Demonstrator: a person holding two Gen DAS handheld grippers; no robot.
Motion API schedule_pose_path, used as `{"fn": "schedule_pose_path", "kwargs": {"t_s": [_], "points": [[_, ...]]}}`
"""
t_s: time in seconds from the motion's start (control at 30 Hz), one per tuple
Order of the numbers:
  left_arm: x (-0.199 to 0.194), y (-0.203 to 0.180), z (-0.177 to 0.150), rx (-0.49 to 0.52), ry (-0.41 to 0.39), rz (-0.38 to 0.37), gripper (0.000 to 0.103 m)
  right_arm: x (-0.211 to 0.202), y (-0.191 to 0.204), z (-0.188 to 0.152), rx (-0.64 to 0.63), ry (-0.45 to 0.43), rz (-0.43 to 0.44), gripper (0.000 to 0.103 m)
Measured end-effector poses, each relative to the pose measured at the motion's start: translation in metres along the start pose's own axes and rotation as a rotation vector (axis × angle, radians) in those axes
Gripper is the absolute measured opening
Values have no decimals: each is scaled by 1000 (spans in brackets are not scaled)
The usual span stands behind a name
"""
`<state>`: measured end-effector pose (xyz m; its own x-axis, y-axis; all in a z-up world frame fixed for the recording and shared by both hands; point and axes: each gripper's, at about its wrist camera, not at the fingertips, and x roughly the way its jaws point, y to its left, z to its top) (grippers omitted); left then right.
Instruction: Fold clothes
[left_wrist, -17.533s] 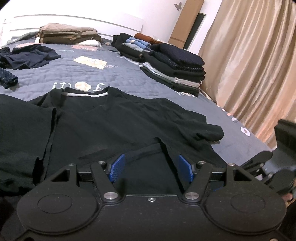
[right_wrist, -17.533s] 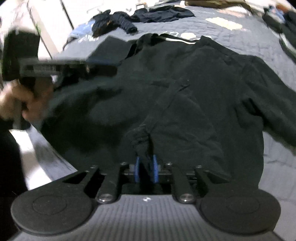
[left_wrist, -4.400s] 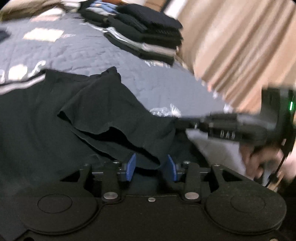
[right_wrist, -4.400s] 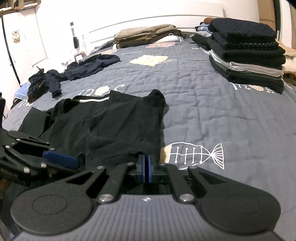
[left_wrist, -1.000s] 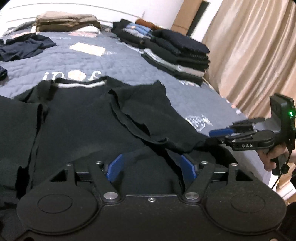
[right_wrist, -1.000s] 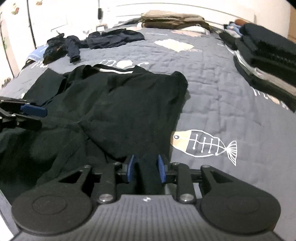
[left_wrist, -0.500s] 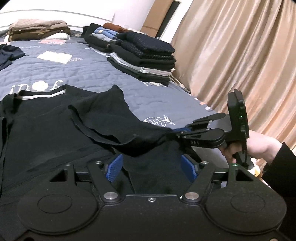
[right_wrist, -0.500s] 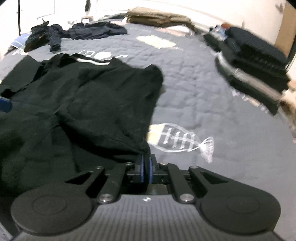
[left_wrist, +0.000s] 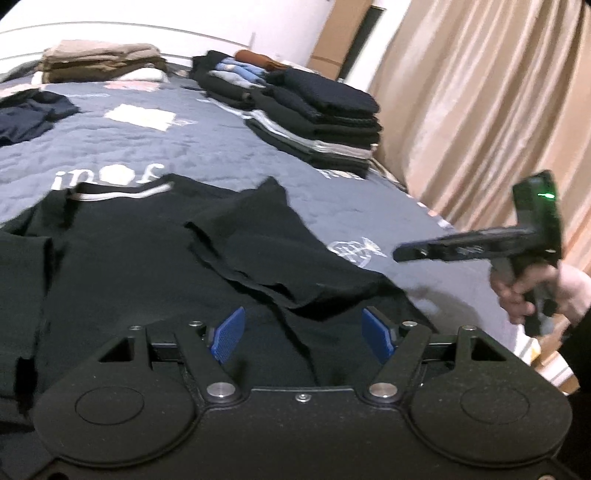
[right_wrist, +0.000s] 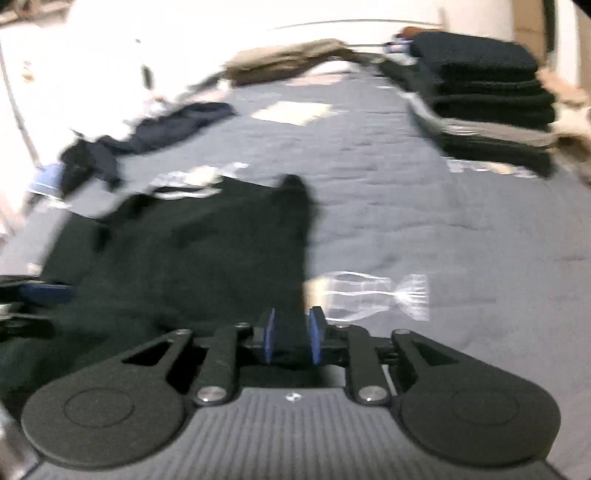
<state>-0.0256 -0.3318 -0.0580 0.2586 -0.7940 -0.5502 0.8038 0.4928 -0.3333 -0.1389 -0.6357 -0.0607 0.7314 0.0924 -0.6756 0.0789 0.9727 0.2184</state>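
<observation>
A black T-shirt (left_wrist: 129, 266) lies spread on the grey quilted bed (left_wrist: 207, 162), its right side and sleeve folded inward over the body. It also shows in the right wrist view (right_wrist: 184, 251), blurred. My left gripper (left_wrist: 308, 334) is open just above the shirt's lower hem, holding nothing. My right gripper (right_wrist: 291, 334) is open with a narrow gap, at the shirt's lower right edge; nothing is pinched between its pads. In the left wrist view the right gripper (left_wrist: 402, 254) is lifted clear of the shirt, over the bed's right side.
A tall stack of folded dark clothes (left_wrist: 325, 118) stands at the bed's right side. A folded tan pile (left_wrist: 99, 61) lies by the headboard. Loose dark garments (left_wrist: 29, 114) lie at the far left. A beige curtain (left_wrist: 480, 103) hangs to the right.
My right gripper has let go of the shirt's folded edge, opened a little and drawn back up off the shirt. The folded flap now lies flat. The left gripper stays open.
</observation>
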Motion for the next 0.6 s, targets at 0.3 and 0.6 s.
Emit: {"fn": "schedule_pose_path", "kwargs": {"t_s": [0.3,0.6], "points": [[-12,5,0,18,-33,48,69,33,57,-14,-163,89,52,28],[-47,26,-3,-8,-82,201,69,39,75,-11,-70,40,116,29]]}}
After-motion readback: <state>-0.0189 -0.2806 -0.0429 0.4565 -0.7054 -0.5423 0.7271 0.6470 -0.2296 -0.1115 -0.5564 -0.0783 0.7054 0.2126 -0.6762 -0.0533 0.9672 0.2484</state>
